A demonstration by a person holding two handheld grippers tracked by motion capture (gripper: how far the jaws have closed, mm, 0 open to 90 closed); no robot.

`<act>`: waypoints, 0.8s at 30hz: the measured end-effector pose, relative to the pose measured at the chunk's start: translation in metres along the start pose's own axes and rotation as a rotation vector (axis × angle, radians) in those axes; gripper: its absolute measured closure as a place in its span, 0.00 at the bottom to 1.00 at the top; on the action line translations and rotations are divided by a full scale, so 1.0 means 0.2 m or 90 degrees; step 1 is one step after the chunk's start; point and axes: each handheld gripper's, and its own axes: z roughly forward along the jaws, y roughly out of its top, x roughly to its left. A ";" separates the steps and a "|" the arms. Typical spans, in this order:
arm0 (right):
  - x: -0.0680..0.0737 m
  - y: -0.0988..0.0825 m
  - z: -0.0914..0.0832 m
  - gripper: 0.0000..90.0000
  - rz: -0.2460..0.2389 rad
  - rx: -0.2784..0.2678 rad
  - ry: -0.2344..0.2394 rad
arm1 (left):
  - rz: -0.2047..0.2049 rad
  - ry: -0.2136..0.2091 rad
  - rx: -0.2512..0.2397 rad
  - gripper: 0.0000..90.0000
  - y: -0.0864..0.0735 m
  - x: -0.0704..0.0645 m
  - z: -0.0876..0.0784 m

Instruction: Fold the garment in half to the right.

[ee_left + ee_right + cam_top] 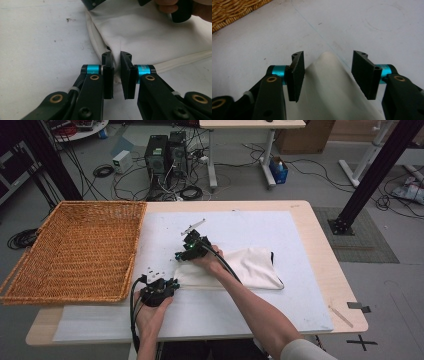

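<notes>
Black two-jaw left gripper [117, 75] and right gripper [327, 75], each with flat ribbed pads, turquoise collars, brass-coloured pivot screws, white cable ties, trailing black cable; forearms bare, pale short sleeve at the right upper arm.

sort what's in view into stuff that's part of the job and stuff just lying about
Part of the job:
- white cloth
- left gripper, shut on the cloth's corner
- right gripper, jaws apart around a cloth corner

Lying about:
- wicker basket
- computer towers on the floor
- loose cables
</notes>
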 end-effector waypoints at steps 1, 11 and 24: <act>0.01 0.01 0.01 0.57 -0.006 0.005 -0.006 | 0.001 -0.001 0.001 0.91 0.00 0.00 0.00; 0.04 0.01 0.05 0.89 -0.030 0.026 -0.027 | 0.000 -0.003 -0.004 0.91 -0.01 0.00 -0.01; 0.08 0.08 -0.02 0.97 -0.033 -0.035 0.000 | -0.005 0.010 -0.045 0.91 0.01 -0.01 -0.09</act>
